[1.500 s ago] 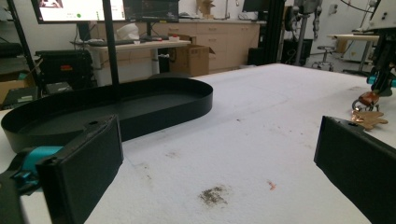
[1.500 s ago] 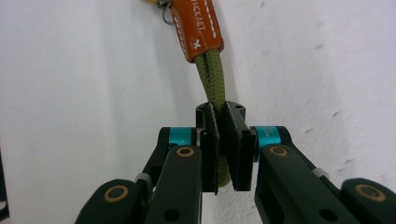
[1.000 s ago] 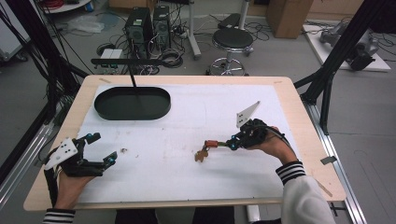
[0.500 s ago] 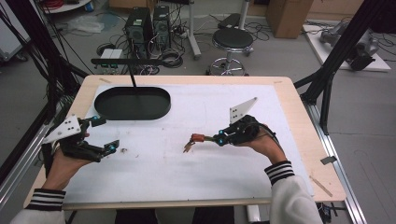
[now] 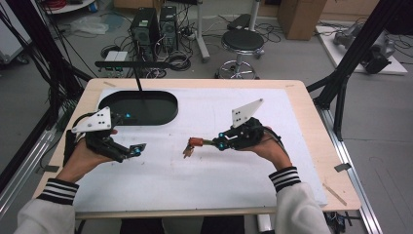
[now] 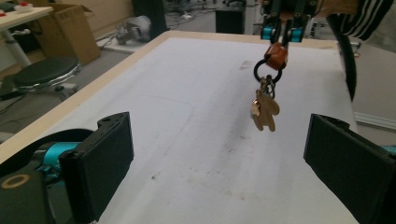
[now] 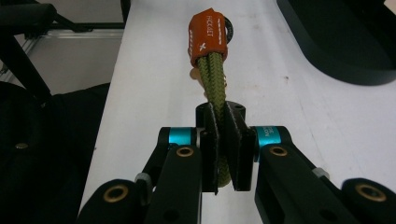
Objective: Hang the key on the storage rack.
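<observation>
High view puts my keychain (image 5: 194, 144) mid-frame, lifted off the white mat (image 5: 204, 185) it lay on a second ago. My right gripper (image 5: 220, 144) clamps its green cord; the left gripper (image 5: 137, 150), risen toward it at left, gapes empty, jaws just narrowing.

Lab: computer towers (image 5: 155, 27), floor cables (image 5: 180, 58), stool (image 5: 242, 41), black framing (image 5: 353, 53).

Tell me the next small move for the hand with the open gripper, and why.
Probably bring the left gripper in toward the bear charm hanging below the keychain's black ring. The right gripper is shut on the green cord, holding it off the white mat, while the left jaws stand wide with nothing between them and face the charm.
</observation>
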